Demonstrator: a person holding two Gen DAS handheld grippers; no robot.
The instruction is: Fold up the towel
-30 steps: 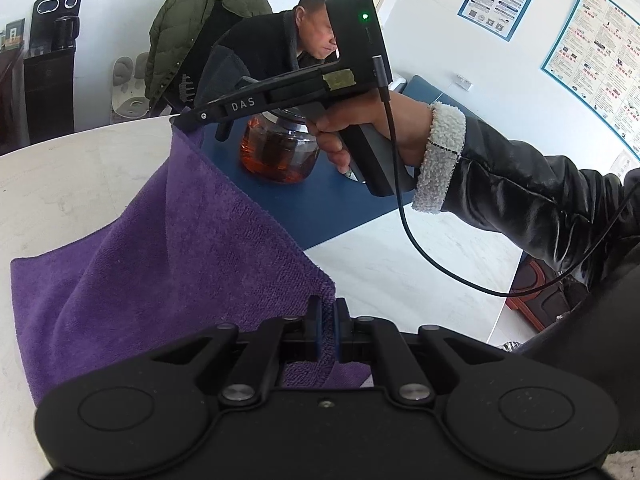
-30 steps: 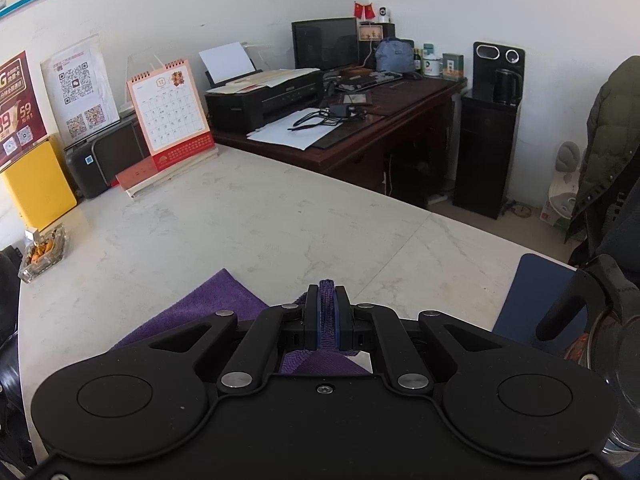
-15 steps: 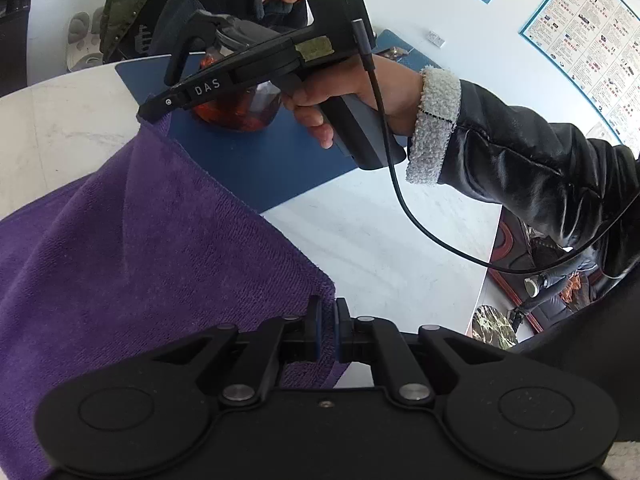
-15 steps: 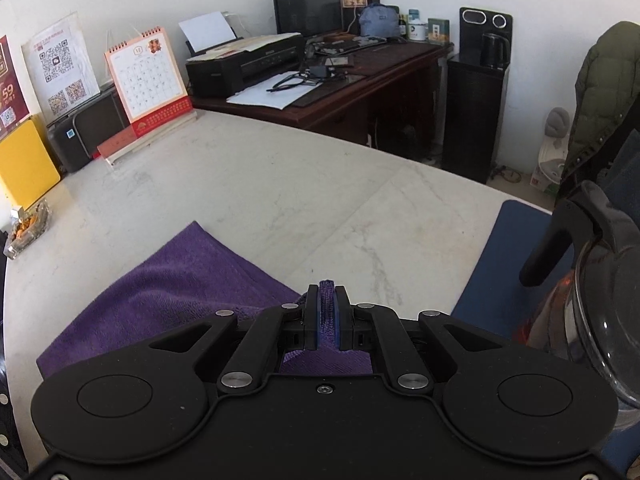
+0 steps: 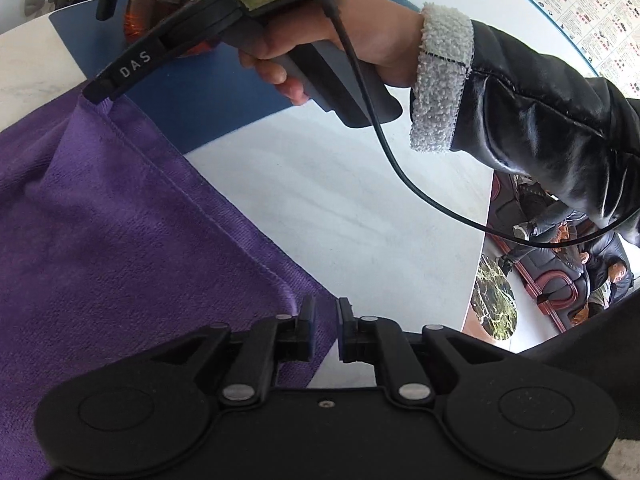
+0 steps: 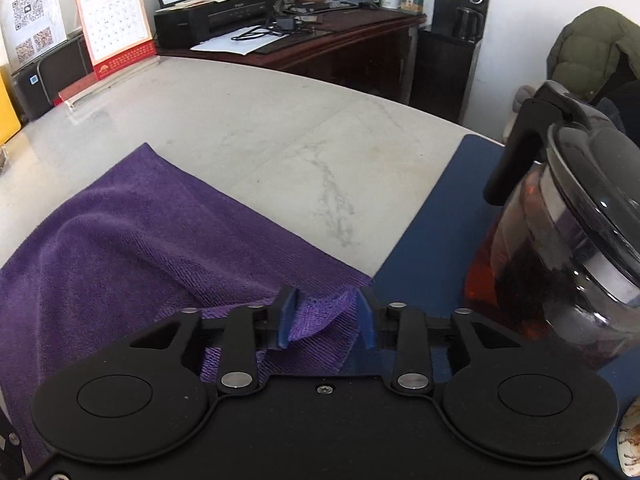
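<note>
A purple towel (image 5: 120, 240) lies spread on the white marble table (image 5: 340, 200), a soft ridge running across it (image 6: 140, 248). My left gripper (image 5: 325, 326) is open over the towel's near right corner, the cloth edge by its left finger. My right gripper (image 6: 326, 316) is open too, and the far corner of the towel rests loose between its blue pads, partly over the blue mat (image 6: 432, 248). In the left wrist view the right gripper (image 5: 98, 90) is held by a hand in a black sleeve, its tip touching that far corner.
A glass teapot (image 6: 560, 240) of dark tea stands on the blue mat just right of the right gripper. A desk calendar (image 6: 114, 28) and a printer (image 6: 216, 16) sit at the table's far side. The table edge (image 5: 484, 240) runs to the right of the left gripper.
Both grippers came down toward the table with the towel edge, then opened and let go of its corners. The towel now lies flat instead of hanging from the fingers.
</note>
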